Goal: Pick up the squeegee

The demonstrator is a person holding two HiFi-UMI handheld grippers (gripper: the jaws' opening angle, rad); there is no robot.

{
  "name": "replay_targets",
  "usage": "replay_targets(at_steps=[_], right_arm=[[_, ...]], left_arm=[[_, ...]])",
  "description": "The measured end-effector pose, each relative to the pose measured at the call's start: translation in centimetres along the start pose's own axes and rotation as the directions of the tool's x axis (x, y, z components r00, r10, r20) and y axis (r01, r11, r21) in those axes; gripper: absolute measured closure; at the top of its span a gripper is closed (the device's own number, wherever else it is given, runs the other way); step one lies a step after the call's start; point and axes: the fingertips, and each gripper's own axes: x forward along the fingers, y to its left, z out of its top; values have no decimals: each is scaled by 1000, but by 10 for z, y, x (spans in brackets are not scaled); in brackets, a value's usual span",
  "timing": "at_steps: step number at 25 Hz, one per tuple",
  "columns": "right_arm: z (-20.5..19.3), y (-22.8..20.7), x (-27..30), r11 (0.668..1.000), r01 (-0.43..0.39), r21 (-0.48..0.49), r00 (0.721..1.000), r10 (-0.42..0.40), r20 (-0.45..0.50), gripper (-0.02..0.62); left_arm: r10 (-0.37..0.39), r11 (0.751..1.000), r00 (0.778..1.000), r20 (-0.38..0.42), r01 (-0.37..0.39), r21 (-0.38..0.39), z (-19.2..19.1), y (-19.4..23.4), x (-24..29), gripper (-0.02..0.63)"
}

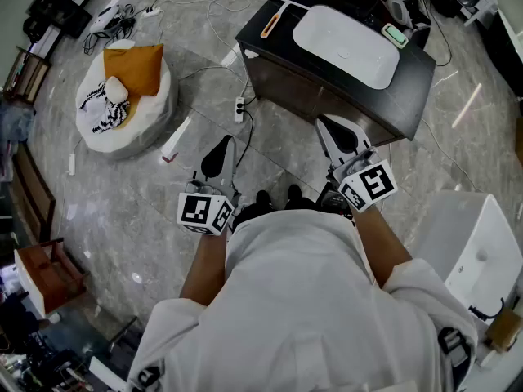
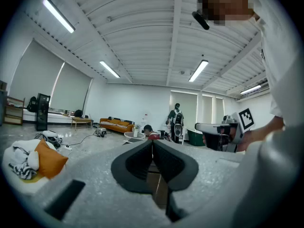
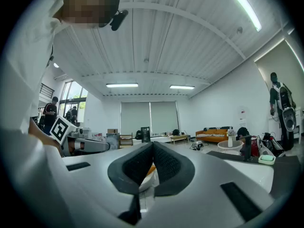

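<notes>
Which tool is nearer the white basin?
Right. The right tool hovers just short of the cabinet holding the white basin; the left tool is farther away, over floor.

Black cabinet (image 1: pixel 327 96): bears a white basin (image 1: pixel 347 47) along the middle of its top, with a small green item (image 1: pixel 395 33) at the far right corner. Left, on the grey floor (image 1: pixel 122 211): white beanbag (image 1: pixel 143 119), orange cushion (image 1: pixel 135 68) lying on it. Power strip (image 1: pixel 239 109) beside the cabinet's left corner.

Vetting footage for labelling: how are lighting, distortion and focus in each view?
Head view: even light, sharp, pale streak reflections on the glossy floor. Left gripper view: heavy fisheye, dark corners, left claw slightly soft. Right gripper view: same curvature, bright ceiling strip light, right claw soft.
</notes>
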Motion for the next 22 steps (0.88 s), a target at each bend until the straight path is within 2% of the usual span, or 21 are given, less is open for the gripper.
replay_targets(at_steps=[8, 15, 22], right_arm=[[-5, -22, -7, 1000, 0, 16, 1000, 0, 7, 581], [-7, -36, -9, 999, 4, 45, 1000, -5, 18, 580], [-10, -42, -8, 997, -46, 65, 999, 45, 13, 580]], left_arm=[[-44, 999, 999, 1, 44, 0, -2, -21, 24, 591], [-5, 1000, 1000, -7, 4, -29, -6, -21, 31, 591], [15, 999, 1000, -10, -16, -29, -6, -28, 40, 590]])
